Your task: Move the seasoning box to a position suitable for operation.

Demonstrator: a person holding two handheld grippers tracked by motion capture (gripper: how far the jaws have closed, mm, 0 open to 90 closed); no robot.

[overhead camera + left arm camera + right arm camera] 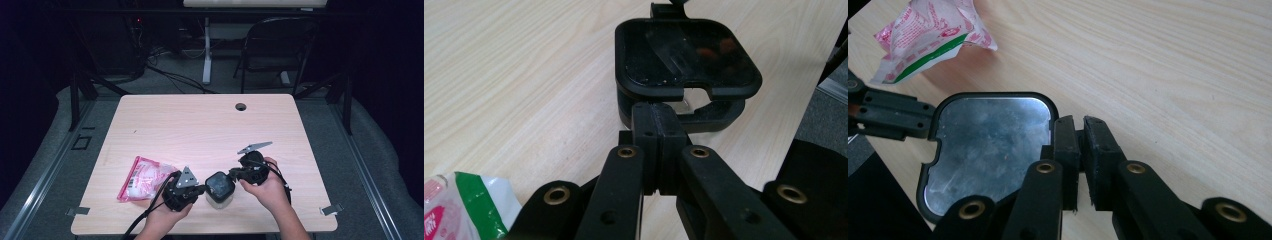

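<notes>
Lid (219,183) still on container (220,200), left hand-held gripper (659,122) pinched together at its rim, right hand-held gripper (1079,145) slightly apart beside it; pouch (145,178) untouched.

Overhead light is falling on the table (200,125) in the high view, while the surrounding room is sitting in deep shadow. This view is appearing soft and low in detail. In the 2 gripper views, light is glaring off the container lid (983,145), and the near jaws are looking slightly soft. The pink packet (928,35) is rendering brightly.
</notes>
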